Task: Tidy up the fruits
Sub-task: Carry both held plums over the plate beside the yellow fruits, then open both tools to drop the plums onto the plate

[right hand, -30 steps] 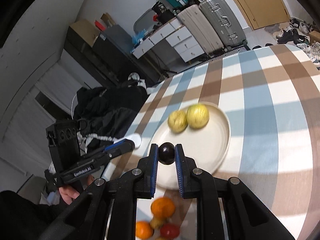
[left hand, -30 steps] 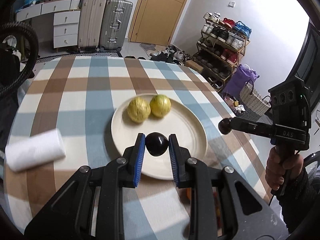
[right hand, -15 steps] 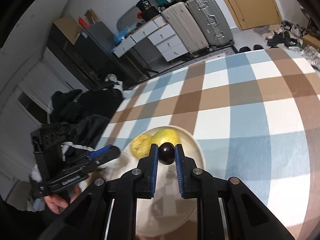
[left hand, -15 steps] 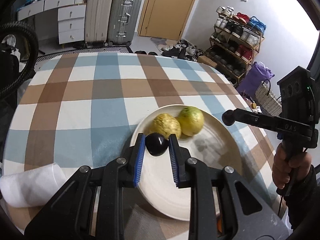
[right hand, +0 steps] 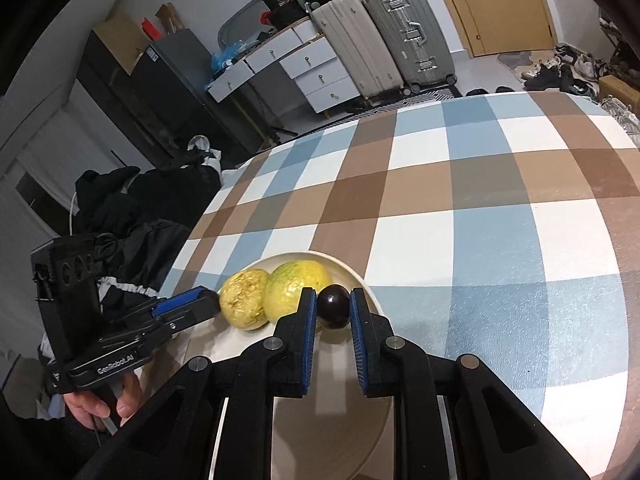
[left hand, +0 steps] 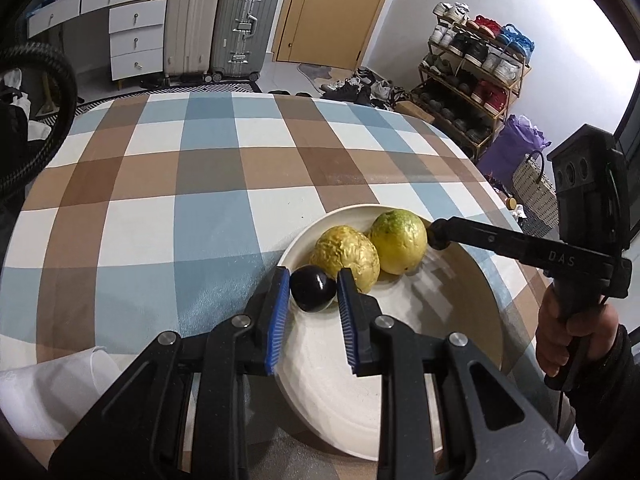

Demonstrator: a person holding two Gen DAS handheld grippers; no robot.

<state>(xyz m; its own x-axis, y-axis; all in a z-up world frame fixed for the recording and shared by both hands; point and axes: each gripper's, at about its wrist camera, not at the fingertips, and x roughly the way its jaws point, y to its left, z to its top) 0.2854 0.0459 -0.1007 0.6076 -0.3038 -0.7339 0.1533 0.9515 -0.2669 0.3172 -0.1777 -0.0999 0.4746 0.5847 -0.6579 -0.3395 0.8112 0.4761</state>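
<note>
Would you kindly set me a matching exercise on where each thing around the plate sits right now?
Things:
1. wrinkled yellow fruit
2. yellow-green fruit
3. dark plum
4. white roll

Places:
A. clamped in the left tongs
B. on the tablecloth, off the plate
C. on the plate, beside the right tongs, which clamp a second dark plum
D. on the plate, just behind the left tongs

Pairs: 1-D, 2-C, 3-A, 4-B
</note>
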